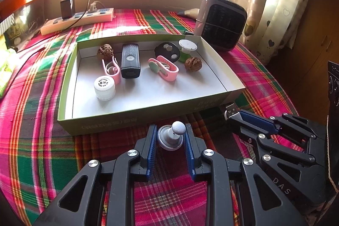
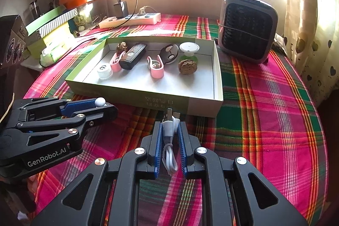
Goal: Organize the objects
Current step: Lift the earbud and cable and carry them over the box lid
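The left gripper (image 1: 170, 137) was clamped on a small grey knob with a white ball tip (image 1: 172, 135), its blue pads (image 1: 151, 142) pressing the piece from both sides. The right gripper (image 2: 170, 137) was closed on a coiled white USB cable (image 2: 169, 141), the metal plug sticking out past the fingertips. Both grippers hung side by side just short of the near wall of a shallow green cardboard box (image 1: 135, 118), above the plaid cloth (image 1: 31, 120) that covered the table.

Inside the box, a white bottle cap (image 1: 104, 88) sat toward the near left corner. Behind it lay a pink clip (image 1: 112, 71) touching a black rectangular device (image 1: 130, 60), and a brown walnut (image 1: 105, 51) rested near the far left corner. A second pink clip (image 1: 164, 68) lay near the middle. Along the far wall were a black oval disc (image 1: 167, 51) and a green-stemmed piece with a white round top (image 1: 187, 47), with another walnut (image 1: 192, 64) just in front of them.

Beyond the box's far right corner stood a small dark fan heater (image 1: 222, 24). A white power strip (image 1: 78, 19) with a black charger (image 1: 67, 7) plugged in lay at the cloth's far left edge.
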{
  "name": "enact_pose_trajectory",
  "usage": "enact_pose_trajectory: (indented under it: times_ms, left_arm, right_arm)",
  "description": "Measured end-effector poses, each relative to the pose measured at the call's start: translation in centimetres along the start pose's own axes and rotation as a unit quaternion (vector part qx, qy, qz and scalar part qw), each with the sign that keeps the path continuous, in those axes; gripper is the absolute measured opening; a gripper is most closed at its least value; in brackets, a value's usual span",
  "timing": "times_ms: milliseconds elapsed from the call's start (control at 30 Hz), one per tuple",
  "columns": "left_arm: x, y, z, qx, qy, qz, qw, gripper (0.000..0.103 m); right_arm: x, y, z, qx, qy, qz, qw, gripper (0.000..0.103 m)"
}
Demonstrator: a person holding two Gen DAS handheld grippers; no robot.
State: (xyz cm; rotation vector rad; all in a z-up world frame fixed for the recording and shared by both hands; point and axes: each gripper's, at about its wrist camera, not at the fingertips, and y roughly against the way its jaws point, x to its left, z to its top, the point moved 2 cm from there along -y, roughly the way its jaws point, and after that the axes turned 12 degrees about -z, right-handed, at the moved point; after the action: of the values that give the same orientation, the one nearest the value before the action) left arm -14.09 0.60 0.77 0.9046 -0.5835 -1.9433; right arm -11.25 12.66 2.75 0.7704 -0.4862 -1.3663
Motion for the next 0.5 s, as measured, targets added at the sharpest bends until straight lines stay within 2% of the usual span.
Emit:
enact_pose_trajectory:
  times_ms: [500]
  left_arm:
    - [-0.2,1.9,2.1,-0.027,-0.018,0.016,0.9993,0.023]
  right_arm:
    - [0.1,1.1,2.1,-0.027,0.002,0.004,1.000,0.016]
